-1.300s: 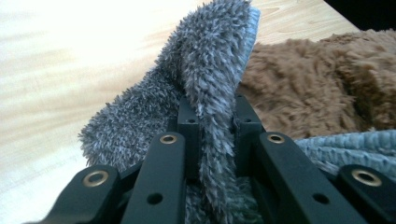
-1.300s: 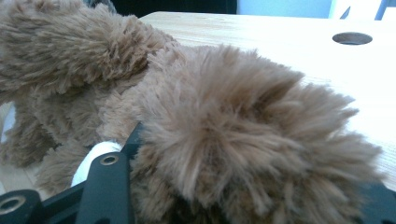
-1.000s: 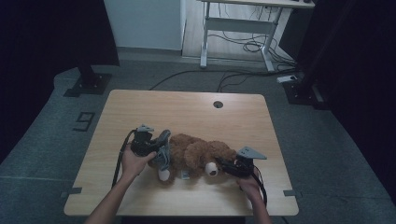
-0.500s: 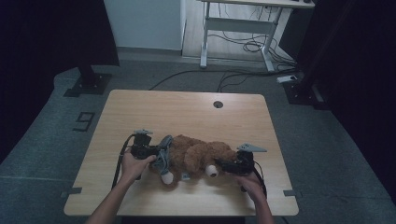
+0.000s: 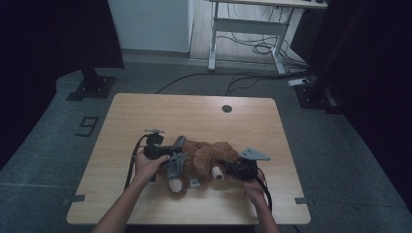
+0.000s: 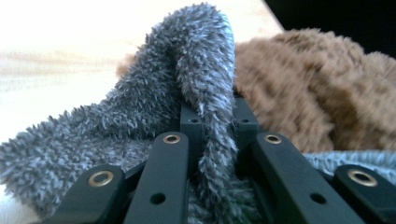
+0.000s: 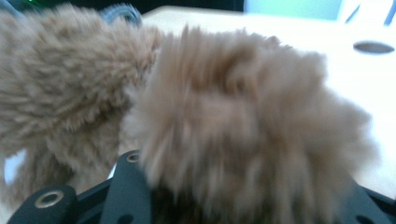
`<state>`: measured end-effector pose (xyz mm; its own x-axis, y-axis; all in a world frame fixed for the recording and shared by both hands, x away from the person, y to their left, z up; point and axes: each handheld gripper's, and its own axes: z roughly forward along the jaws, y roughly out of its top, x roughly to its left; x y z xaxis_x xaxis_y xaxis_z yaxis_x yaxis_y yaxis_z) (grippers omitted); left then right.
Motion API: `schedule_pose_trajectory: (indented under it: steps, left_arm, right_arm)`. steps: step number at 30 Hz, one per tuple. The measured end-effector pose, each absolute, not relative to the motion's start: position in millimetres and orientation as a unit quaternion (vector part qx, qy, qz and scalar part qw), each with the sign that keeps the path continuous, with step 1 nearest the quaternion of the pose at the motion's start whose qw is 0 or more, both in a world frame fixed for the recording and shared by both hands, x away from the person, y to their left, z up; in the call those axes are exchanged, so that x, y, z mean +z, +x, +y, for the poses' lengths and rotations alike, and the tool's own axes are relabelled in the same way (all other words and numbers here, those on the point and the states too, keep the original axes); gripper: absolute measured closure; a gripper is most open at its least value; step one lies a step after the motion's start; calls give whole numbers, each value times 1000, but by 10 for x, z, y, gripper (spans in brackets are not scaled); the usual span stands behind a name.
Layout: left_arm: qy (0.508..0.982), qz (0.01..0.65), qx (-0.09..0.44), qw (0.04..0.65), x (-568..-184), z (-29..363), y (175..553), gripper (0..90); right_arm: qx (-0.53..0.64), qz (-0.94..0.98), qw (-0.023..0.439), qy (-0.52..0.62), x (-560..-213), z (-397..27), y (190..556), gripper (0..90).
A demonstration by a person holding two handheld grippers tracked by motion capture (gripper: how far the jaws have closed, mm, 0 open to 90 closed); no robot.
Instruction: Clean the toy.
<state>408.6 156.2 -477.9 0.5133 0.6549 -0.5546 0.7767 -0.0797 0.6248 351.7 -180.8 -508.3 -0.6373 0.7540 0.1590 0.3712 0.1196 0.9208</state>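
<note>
A: What does the left gripper have?

B: Its jaws are clamped tight on a fold of grey fuzzy cloth, which stands up between them. The brown teddy bear lies just past the jaw tips, on the table.

A: And the right gripper?

B: Its jaws have just been closing, with a furry brown limb of the bear between them. The picture is blurred, so I cannot tell whether the pads press on it.

A: How are the hands?

B: Both hold their grippers low and level, pointing inward at the bear from either side
</note>
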Motion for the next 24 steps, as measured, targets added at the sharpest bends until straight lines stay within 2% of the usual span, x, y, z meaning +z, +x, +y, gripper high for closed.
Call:
schedule_pose_trajectory:
  steps: [6,9,13,17,19,22,24]
  left_arm:
    - [724,473,-69,498,-4586,1502,4212,795]
    - [742,465,-38,482,-4535,1415,4188,793]
    - [746,463,-40,476,-4586,1399,4133,792]
    - [754,451,-42,476,-4635,1288,4029,793]
    - [760,441,-34,476,-4654,1213,3949,795]
    - [764,432,-25,479,-4677,1137,3834,797]
    - [767,429,-16,478,-4680,1124,3782,797]
  right_arm:
    - [570,713,209,350,-4914,-1613,3668,578]
    - [556,724,238,331,-4868,-1477,3704,577]
    - [556,728,236,326,-4969,-1593,3725,550]
    - [549,732,217,340,-5100,-1778,3659,445]
    - [545,732,209,351,-5135,-1865,3605,359]
    - [540,735,187,364,-5128,-1982,3526,260]
    - [545,734,165,371,-5074,-2053,3491,227]
